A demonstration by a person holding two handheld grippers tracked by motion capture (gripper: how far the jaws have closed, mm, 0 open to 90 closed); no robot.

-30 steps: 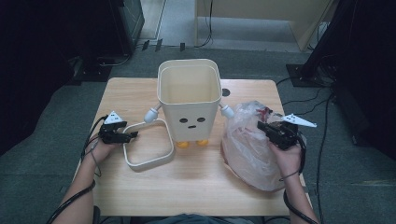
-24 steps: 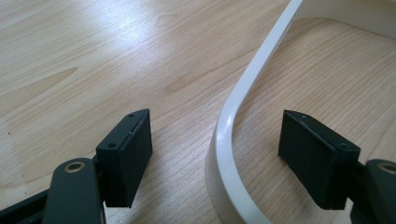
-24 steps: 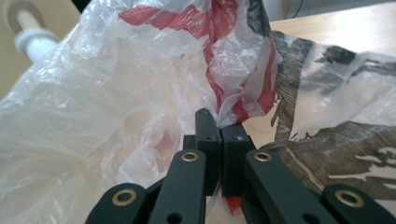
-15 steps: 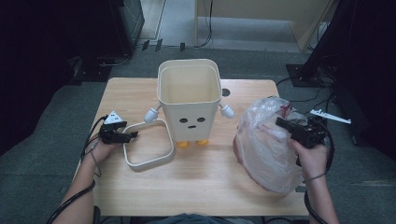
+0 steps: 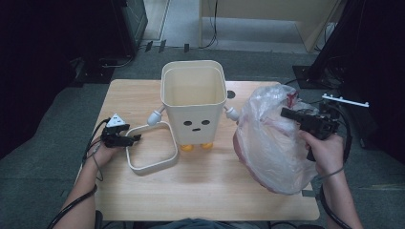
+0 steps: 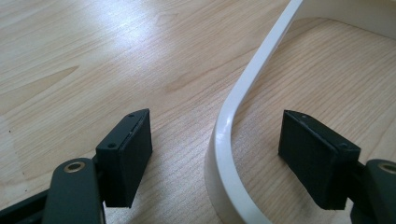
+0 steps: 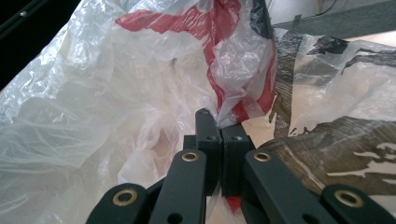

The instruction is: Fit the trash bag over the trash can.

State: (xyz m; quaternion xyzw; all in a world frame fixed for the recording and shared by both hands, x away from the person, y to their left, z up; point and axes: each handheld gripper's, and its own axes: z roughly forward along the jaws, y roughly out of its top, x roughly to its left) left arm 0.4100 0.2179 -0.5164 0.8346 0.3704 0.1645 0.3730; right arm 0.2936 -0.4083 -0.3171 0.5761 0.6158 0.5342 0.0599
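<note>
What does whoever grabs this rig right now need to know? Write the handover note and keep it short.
Left tongs: open, one jaw on each side of the white ring's rim, not closed on it. The ring lies flat on the table, left of the bin.
Right tongs: shut on the plastic bag at its red-printed edge, holding the bag up at the right of the bin.
Bin: upright mid-table, looks empty, no liner.
Done: bag gripped, ring off the bin.
Left, probably: line the bin with the bag, then fit the ring on top.
</note>
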